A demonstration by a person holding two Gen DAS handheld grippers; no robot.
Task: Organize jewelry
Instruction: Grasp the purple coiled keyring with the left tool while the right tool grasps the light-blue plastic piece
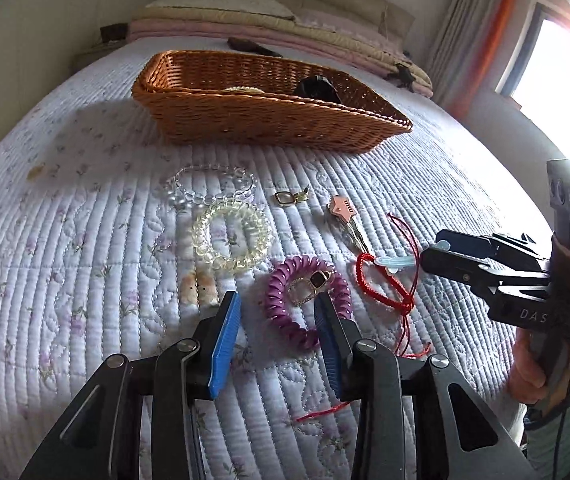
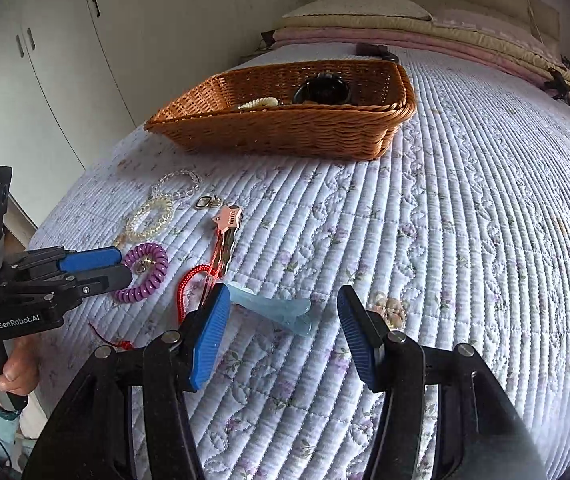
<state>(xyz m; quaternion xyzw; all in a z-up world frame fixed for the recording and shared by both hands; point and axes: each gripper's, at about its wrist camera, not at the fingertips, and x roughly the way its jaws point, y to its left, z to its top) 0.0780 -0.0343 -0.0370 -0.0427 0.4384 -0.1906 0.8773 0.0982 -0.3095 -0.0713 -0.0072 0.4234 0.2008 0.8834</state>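
Purple coil hair tie (image 1: 309,300) with an earring lying in its ring sits mid-bed just ahead of the narrowed, empty left claw (image 1: 277,308), so closing now could snag both, while the right claw (image 2: 285,312) gapes empty over the pale blue clip (image 2: 281,312).

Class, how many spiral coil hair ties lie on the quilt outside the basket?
2: a purple one at the left gripper's tips, a clear yellowish one just beyond. The basket may hide others.
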